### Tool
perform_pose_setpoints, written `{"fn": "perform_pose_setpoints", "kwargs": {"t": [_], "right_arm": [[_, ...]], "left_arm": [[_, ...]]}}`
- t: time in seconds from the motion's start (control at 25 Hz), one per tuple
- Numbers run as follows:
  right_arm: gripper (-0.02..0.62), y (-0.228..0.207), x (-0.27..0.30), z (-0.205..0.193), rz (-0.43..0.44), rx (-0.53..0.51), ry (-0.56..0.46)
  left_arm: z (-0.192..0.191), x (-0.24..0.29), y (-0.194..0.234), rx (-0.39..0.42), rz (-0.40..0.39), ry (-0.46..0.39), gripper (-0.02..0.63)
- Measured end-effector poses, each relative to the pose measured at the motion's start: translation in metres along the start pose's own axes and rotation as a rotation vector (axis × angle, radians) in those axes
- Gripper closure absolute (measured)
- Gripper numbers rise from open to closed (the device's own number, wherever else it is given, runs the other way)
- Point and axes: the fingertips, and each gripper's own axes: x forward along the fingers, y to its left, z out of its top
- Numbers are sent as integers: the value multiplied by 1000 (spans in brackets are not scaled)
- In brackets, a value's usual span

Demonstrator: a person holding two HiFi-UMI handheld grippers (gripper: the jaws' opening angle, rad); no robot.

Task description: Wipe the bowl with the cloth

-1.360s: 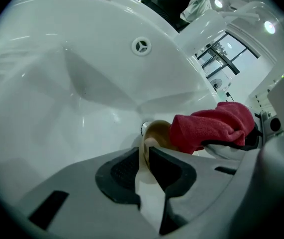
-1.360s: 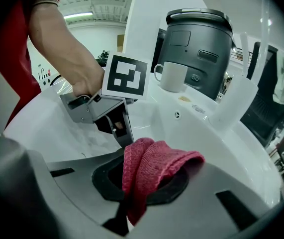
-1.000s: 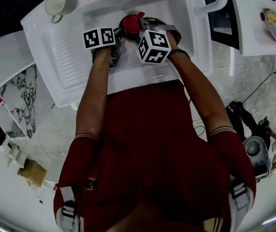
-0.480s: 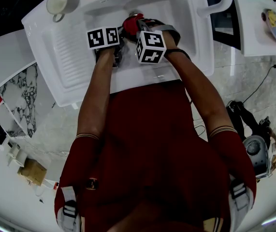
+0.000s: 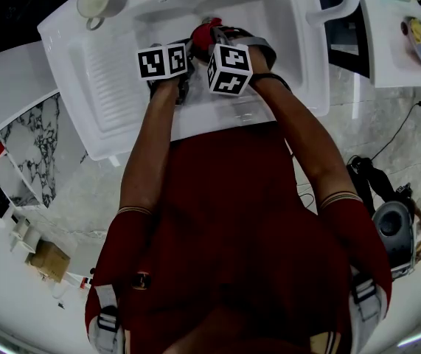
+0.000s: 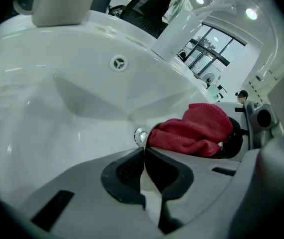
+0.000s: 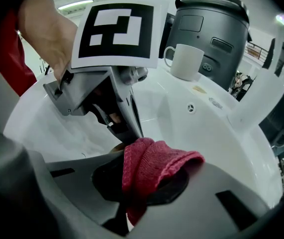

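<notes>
Operator wore a dark red short-sleeved shirt (image 5: 225,220). The cuffs (image 5: 341,198) were trimmed with thin pale stripes. Grey-white harness straps (image 5: 107,312) with dark buckles sat over both shoulders. There was a dark band (image 5: 272,78) at the right wrist, possibly a strap; too small to tell.

Left gripper (image 6: 144,151) had a light grey moulded shell and black textured pads on the fingers (image 6: 124,171), with rectangular black slots (image 6: 52,208) in the shell. Right gripper (image 7: 142,176) had the same grey shell, black pad recesses and slots. Each carried a white marker cube (image 5: 230,69) with black square patterns.
</notes>
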Motion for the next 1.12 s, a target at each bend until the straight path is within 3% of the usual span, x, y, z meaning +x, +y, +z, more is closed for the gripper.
{"fn": "perform_pose_setpoints", "kwargs": {"t": [0.32,1.12], "right_arm": [[566,-11,-1,1,-49,49,29],[566,-25,-21,1,-104,142,73]], "left_arm": [[5,-10,-6,71,15,-24,589],[17,-36,-5,117,44,-123,588]]}}
